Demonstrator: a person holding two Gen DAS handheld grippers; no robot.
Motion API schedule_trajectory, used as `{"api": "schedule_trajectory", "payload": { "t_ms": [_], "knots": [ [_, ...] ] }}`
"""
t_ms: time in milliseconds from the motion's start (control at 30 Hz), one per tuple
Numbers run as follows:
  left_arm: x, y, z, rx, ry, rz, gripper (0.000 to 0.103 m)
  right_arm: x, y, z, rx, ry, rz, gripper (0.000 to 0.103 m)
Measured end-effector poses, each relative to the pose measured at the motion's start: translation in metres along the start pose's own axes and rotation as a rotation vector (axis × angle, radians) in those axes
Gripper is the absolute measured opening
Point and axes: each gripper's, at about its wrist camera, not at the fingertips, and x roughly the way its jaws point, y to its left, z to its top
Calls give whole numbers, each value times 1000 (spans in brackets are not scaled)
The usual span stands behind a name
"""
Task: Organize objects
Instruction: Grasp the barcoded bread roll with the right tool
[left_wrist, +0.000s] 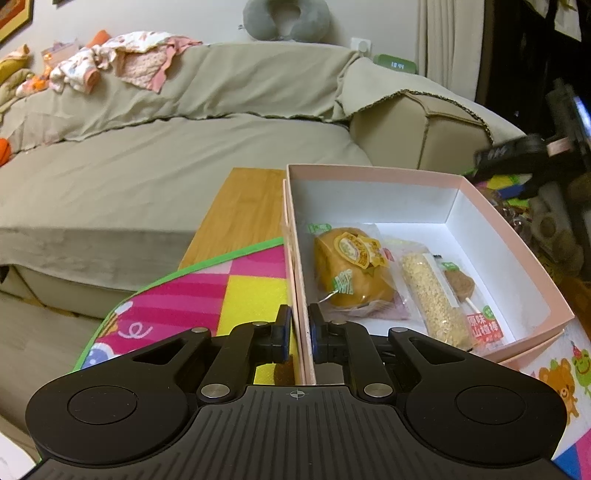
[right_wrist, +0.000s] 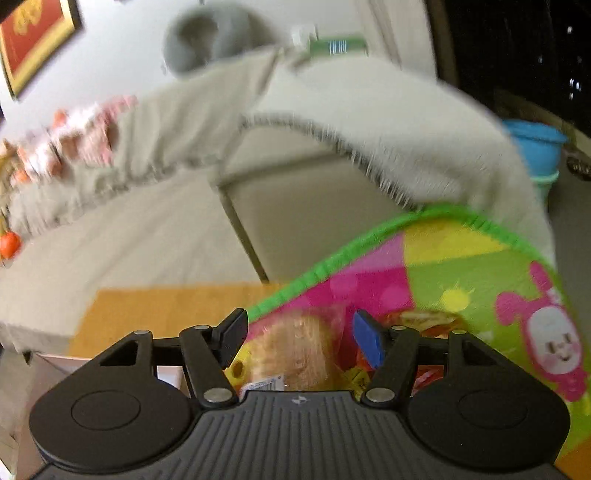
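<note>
- Left gripper pinches the near-left wall of the pink box; only this view shows the bun, cereal bar and a packet reading 原味山楂
- Right gripper, blurred, gapes around a wrapped bread above the play mat

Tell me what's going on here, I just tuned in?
Snacks are being sorted into a pink box. The left tongs are shut on its near wall, steadying it. Inside lie a wrapped bun, a puffed-grain bar and a hawthorn stick. The right tongs are open over another bread packet on the play mat; that view is blurred.
</note>
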Motion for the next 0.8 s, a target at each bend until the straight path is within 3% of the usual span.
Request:
{"api": "schedule_trajectory", "payload": {
  "t_ms": [33,233,567,800],
  "knots": [
    [0,0,0,-1,0,-2,12,8,2,-2,-23,39,2,56],
    [0,1,-1,-4,-1,-3,12,-20,-10,-25,-22,113,45,51],
    [0,4,-3,-17,-6,-12,12,-126,-31,-90,-53,170,128,49],
    [0,4,-3,-19,-6,-12,12,-178,-23,-151,-176,181,84,49]
  ]
}}
